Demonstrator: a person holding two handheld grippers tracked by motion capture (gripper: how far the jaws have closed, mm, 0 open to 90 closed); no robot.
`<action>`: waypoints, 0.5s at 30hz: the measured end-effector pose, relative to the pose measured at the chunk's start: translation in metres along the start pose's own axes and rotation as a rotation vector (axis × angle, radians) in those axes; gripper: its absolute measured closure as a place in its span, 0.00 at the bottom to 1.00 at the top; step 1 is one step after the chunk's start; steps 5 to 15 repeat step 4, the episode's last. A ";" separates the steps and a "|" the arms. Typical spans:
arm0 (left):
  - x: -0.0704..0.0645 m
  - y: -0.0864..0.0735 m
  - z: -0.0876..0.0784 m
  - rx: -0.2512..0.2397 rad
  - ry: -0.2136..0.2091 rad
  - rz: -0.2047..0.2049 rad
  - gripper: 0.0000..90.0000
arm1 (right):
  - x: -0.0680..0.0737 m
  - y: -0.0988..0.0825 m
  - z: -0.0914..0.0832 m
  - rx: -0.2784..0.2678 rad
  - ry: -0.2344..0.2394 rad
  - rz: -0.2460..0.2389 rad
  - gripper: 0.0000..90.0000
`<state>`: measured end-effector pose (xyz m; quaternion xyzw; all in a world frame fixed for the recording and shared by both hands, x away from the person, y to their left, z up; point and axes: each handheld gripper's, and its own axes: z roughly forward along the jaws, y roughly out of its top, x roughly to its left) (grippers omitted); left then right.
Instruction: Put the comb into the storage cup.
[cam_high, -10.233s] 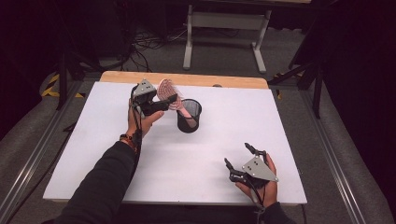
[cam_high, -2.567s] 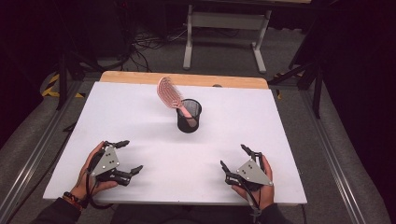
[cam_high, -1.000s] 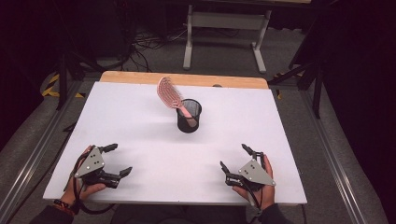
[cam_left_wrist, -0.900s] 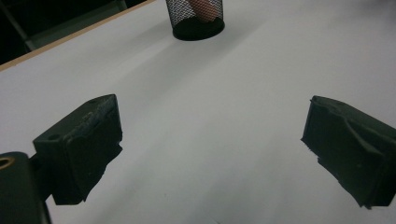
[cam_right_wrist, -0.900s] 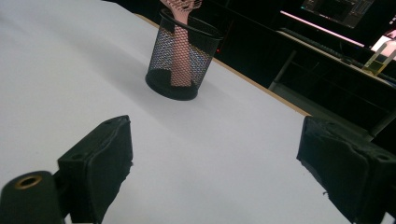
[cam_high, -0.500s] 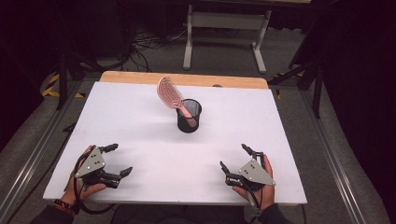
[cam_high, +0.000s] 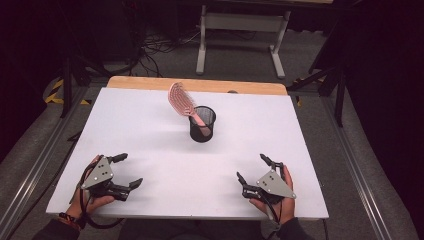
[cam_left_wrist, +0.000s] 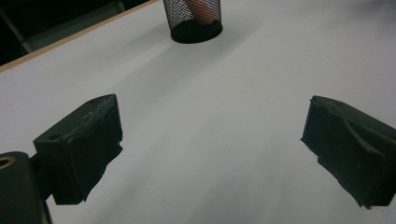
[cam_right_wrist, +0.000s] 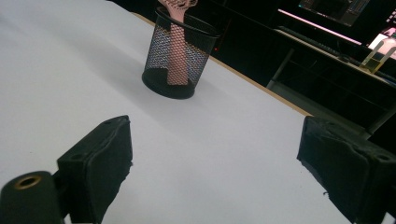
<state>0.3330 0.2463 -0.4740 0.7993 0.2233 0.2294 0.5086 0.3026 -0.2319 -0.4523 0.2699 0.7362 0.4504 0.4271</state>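
- We hold the left gripper near the front left corner of the white table, its jaws spread wide with nothing between them; in the left gripper view we see only bare tabletop in the gap.
- From that gripper the black mesh cup lies ahead and off to the right, well apart, standing upright near the middle of the table, a little toward the far edge.
- In the cup stands the pink hairbrush, handle down inside the mesh, head up and out over the rim. Its long axis tilts from the cup up and to the left, toward the far left of the table, so the head leans toward the left gripper's side.
- The brush head looks oval and slotted, with rows of ribs; the handle is a plain pink shaft that we see through the mesh in the right gripper view.
- The right gripper rests near the front right, also gaping and empty, with the cup ahead and to its left.
- We judge the two grippers about equally far from the cup; the right perhaps a touch nearer, yet the lean of the head favours the left for any grasp on the brush.
- Any reach from either side must travel forward across open table.
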 end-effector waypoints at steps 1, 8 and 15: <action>0.000 0.000 -0.001 -0.001 -0.001 -0.002 0.06 | 0.000 0.000 0.000 -0.001 -0.002 0.002 0.12; 0.002 0.000 -0.001 -0.012 0.001 -0.017 0.06 | 0.001 0.001 0.001 -0.001 -0.002 0.002 0.12; 0.002 0.000 -0.001 -0.012 0.001 -0.017 0.06 | 0.001 0.001 0.001 -0.001 -0.002 0.002 0.12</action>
